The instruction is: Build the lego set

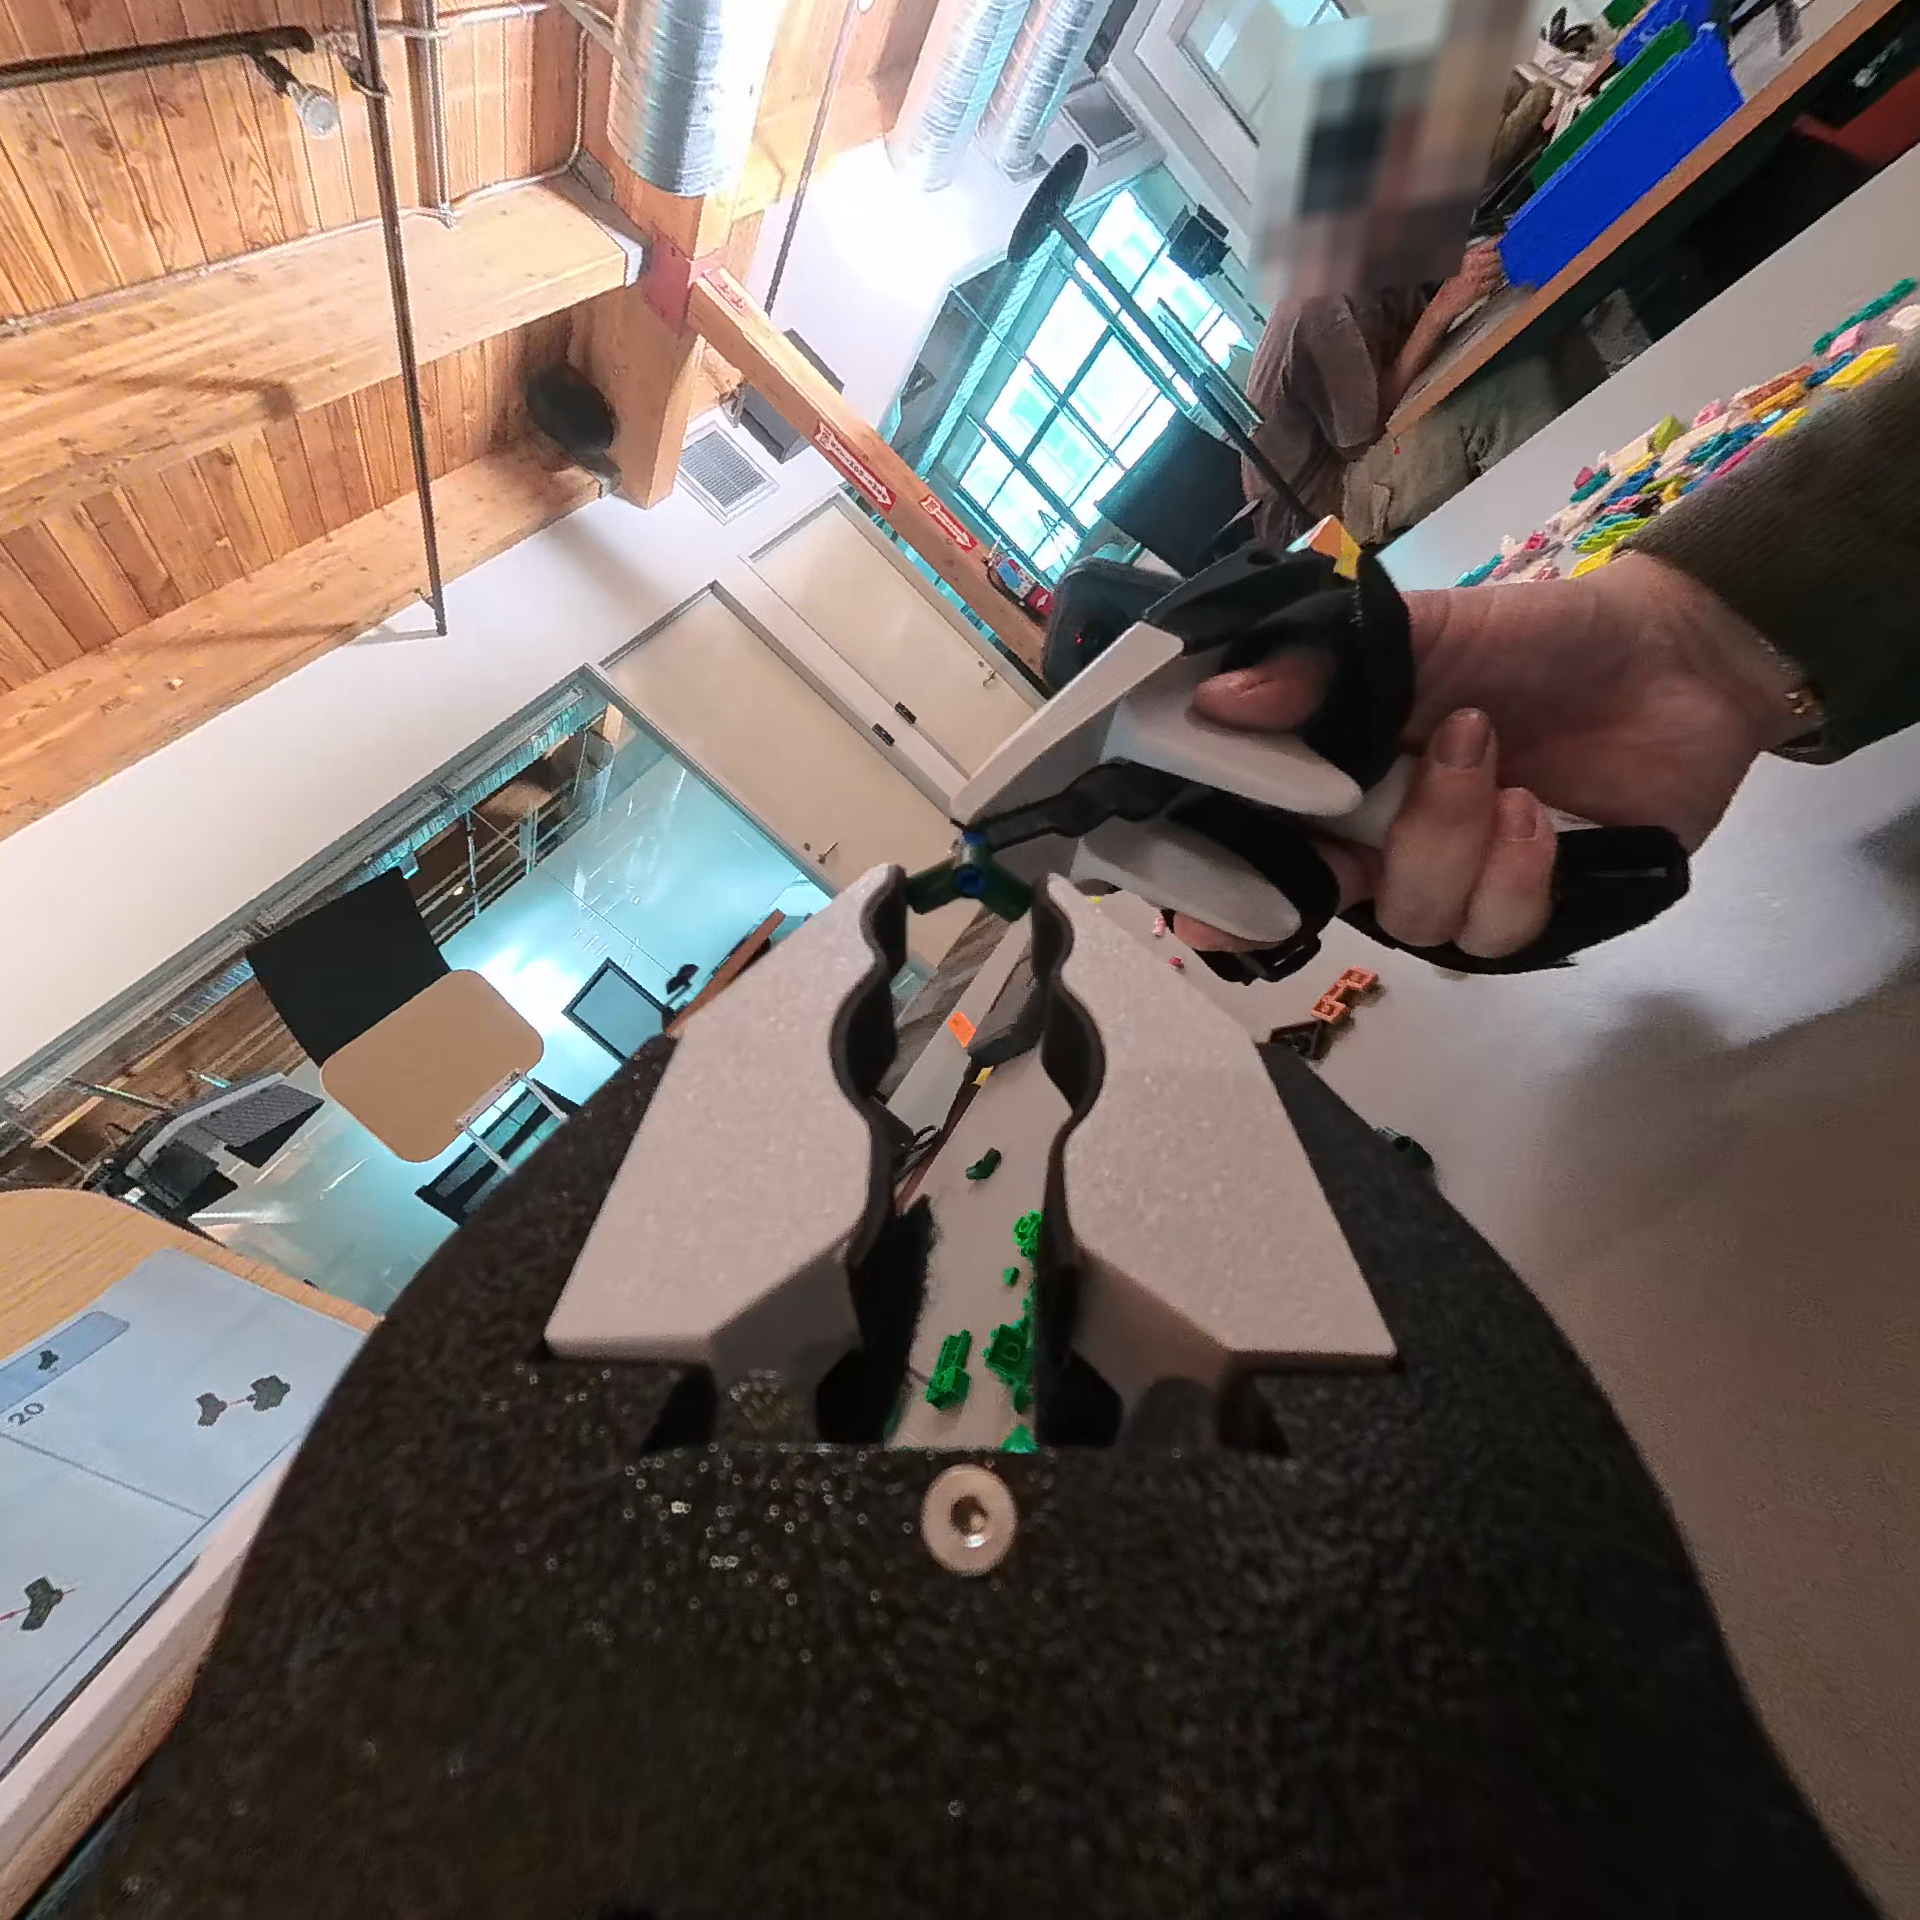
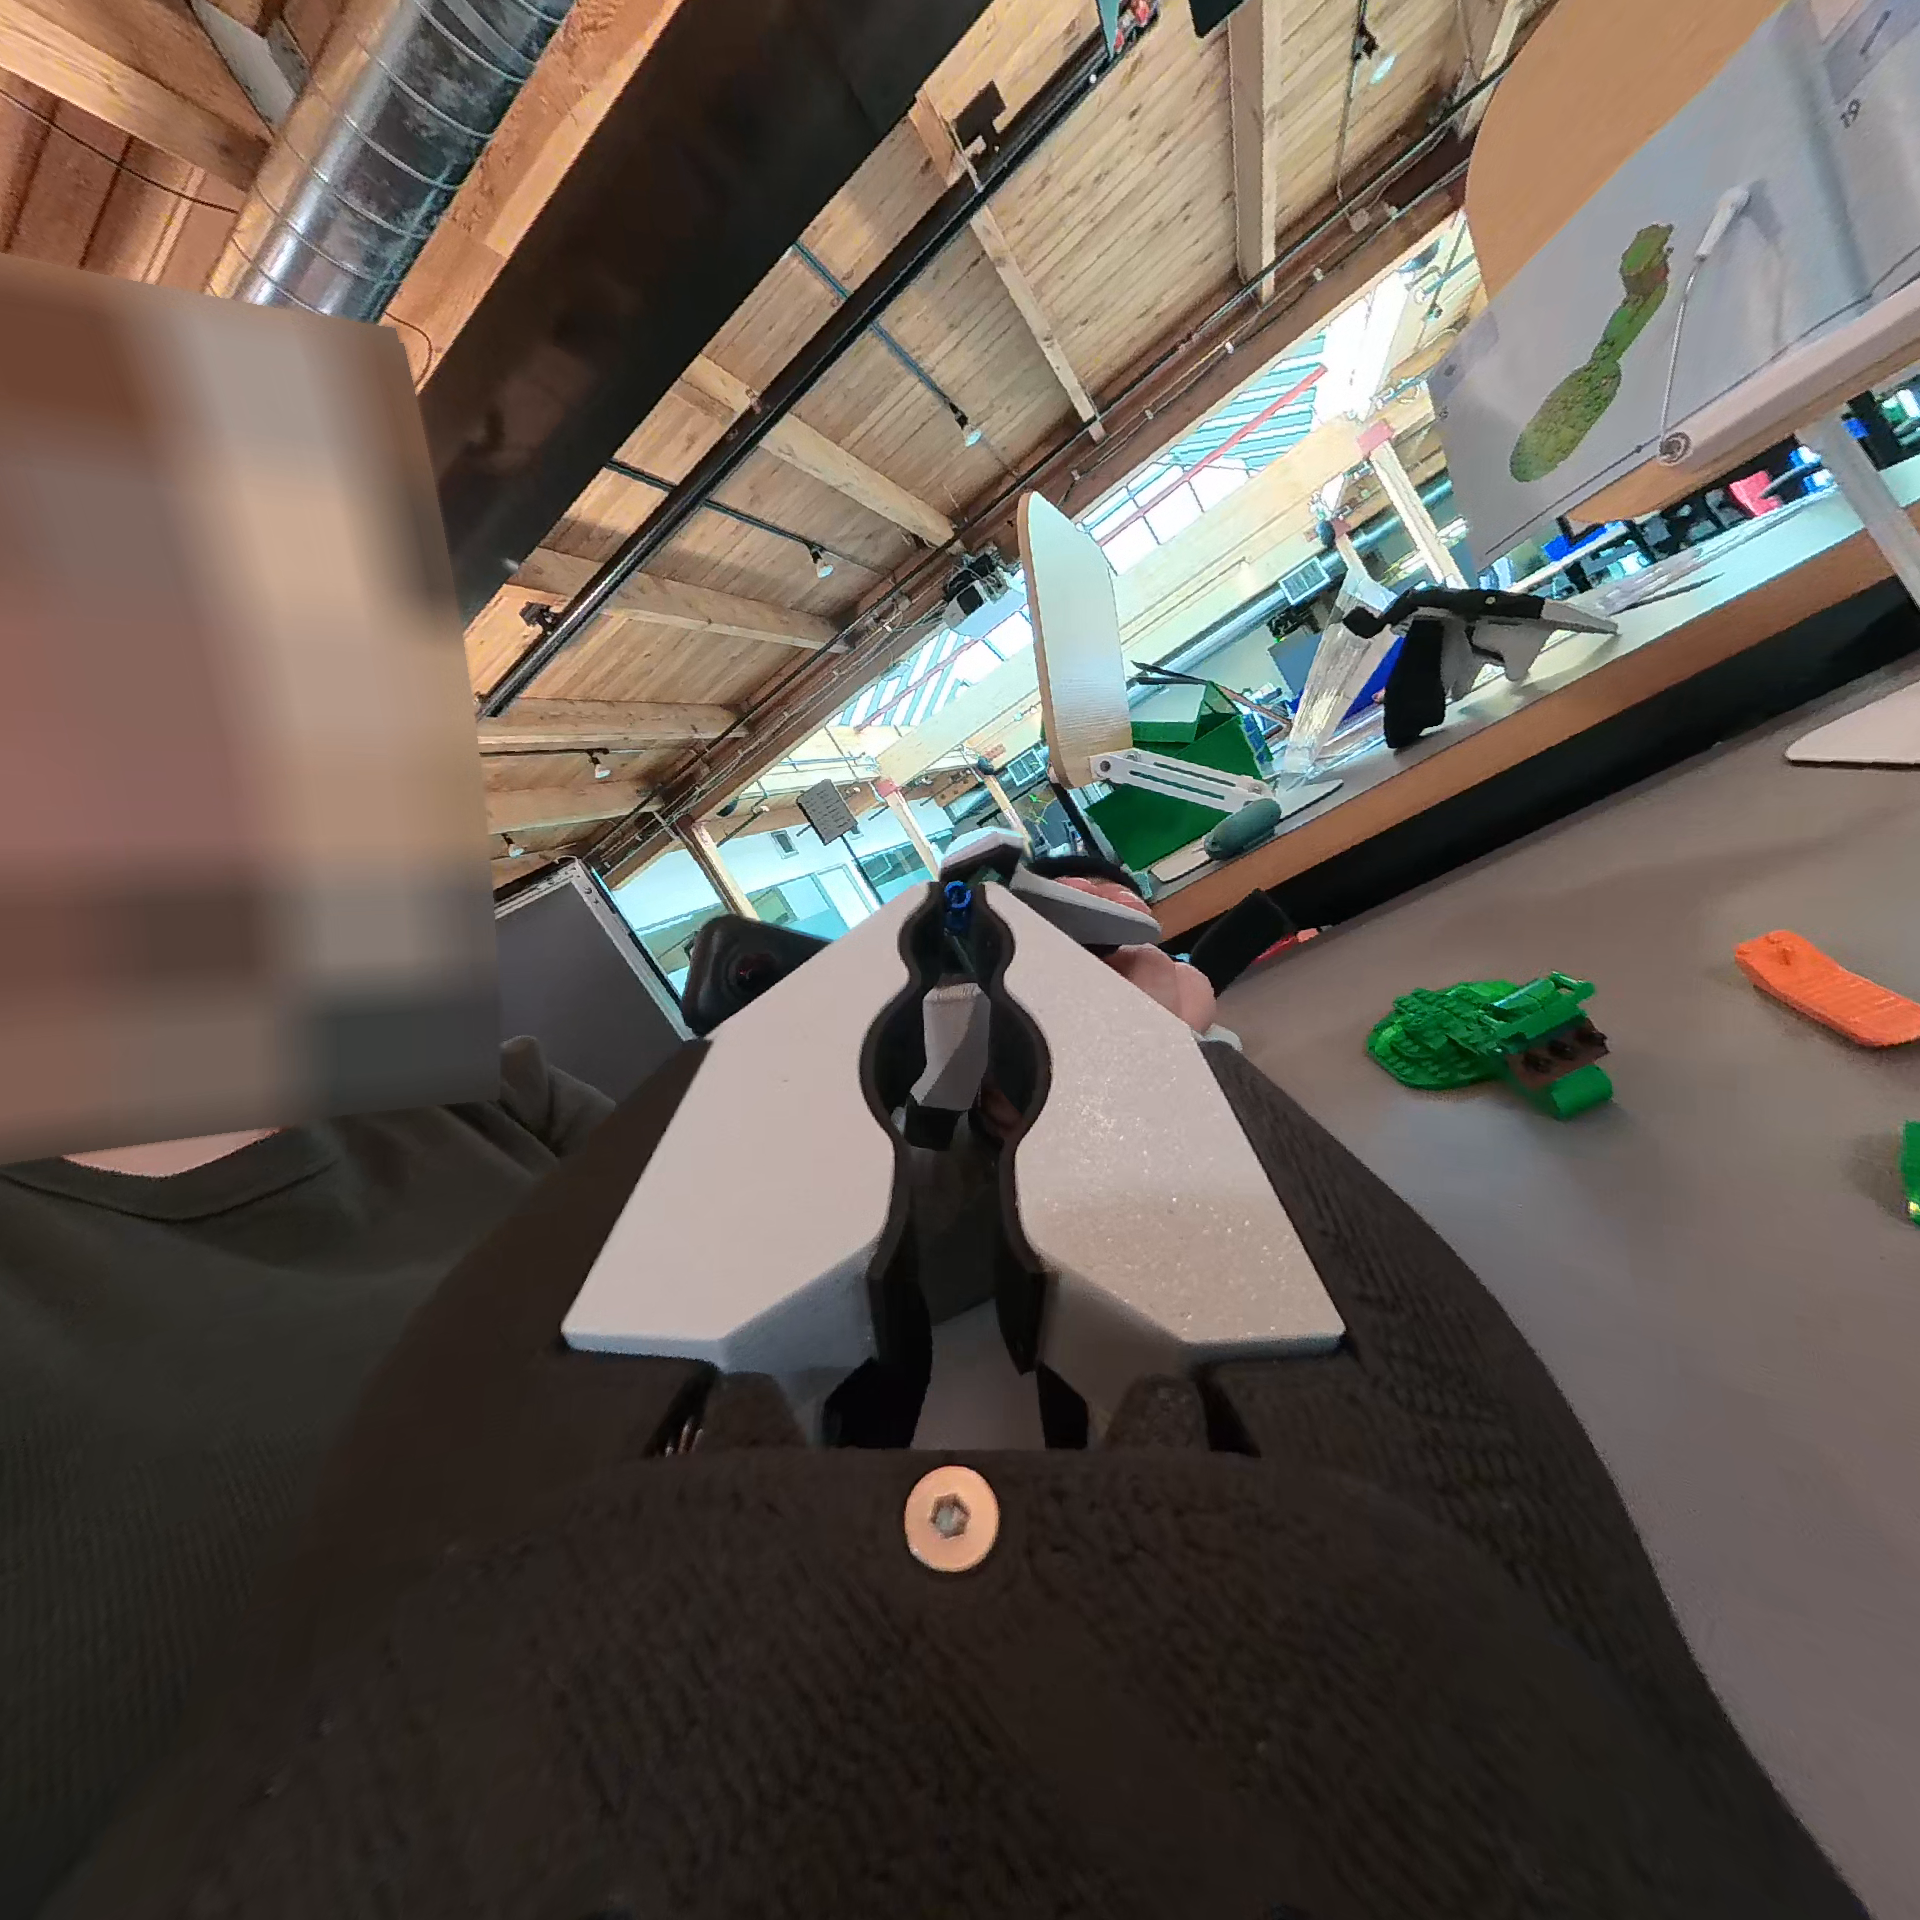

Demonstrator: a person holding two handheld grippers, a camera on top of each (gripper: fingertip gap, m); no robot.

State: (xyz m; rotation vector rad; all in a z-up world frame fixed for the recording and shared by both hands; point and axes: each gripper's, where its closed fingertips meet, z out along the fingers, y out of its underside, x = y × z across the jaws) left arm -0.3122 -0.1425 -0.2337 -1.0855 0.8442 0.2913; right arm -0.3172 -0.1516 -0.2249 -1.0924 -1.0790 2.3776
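Matt grainy plastic fingers [image 1: 1195,1122], smooth grey table [image 1: 1662,1299]

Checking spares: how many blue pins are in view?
1: the blue pin at the tips of the right gripper, against the dark green piece held by the left gripper. More may be hidden.

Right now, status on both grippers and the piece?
Left gripper shut on dark green lego piece. Right gripper shut on small blue pin, at the piece. Nothing between them.
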